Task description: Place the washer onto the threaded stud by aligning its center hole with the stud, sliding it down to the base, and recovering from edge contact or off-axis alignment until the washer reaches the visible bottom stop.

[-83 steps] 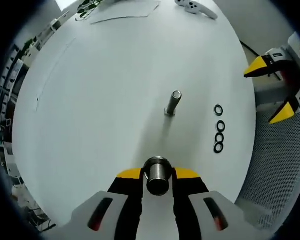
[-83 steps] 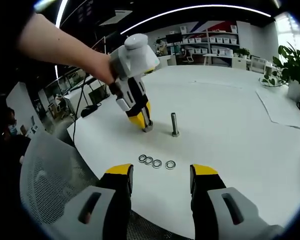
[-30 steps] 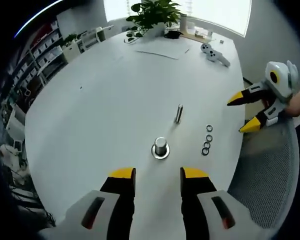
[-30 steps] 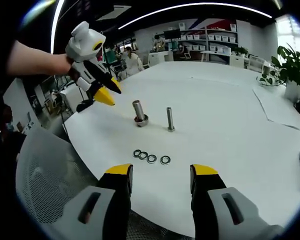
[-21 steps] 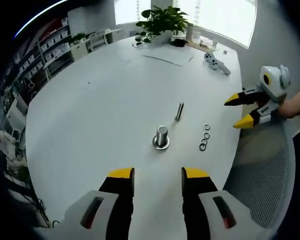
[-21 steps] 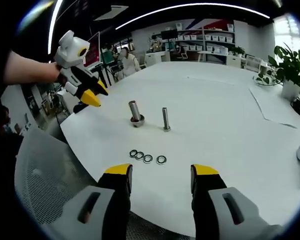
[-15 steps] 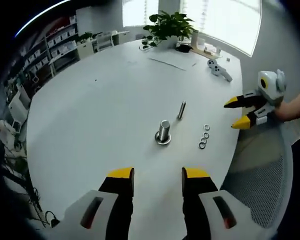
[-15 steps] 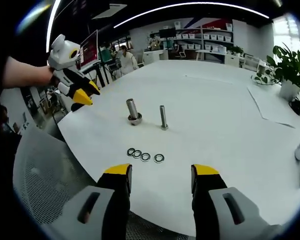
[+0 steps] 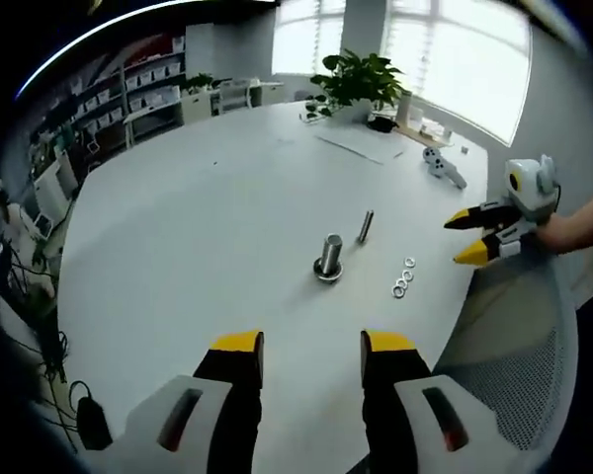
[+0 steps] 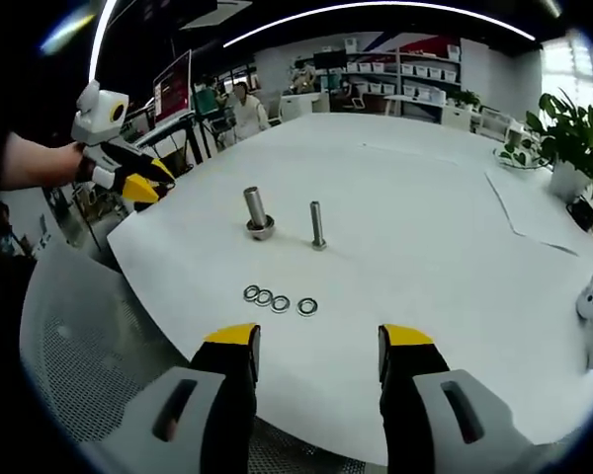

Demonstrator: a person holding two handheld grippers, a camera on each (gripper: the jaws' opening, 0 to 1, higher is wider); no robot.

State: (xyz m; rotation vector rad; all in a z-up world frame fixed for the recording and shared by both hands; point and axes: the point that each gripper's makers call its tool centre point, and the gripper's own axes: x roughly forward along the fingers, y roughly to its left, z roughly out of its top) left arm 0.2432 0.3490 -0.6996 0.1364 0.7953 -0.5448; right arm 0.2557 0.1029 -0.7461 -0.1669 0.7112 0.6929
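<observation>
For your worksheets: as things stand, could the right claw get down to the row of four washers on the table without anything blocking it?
Probably yes. The right claw is open and empty, and the washers lie just ahead on bare white table. The two studs stand beyond them, not between.

4 washers [image 10: 278,299] flat in row | threaded stud [image 10: 317,226] upright, bare, nearby

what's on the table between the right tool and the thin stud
In the right gripper view, a row of four washers lies on the white table between the open right tool and the thin stud.
</observation>
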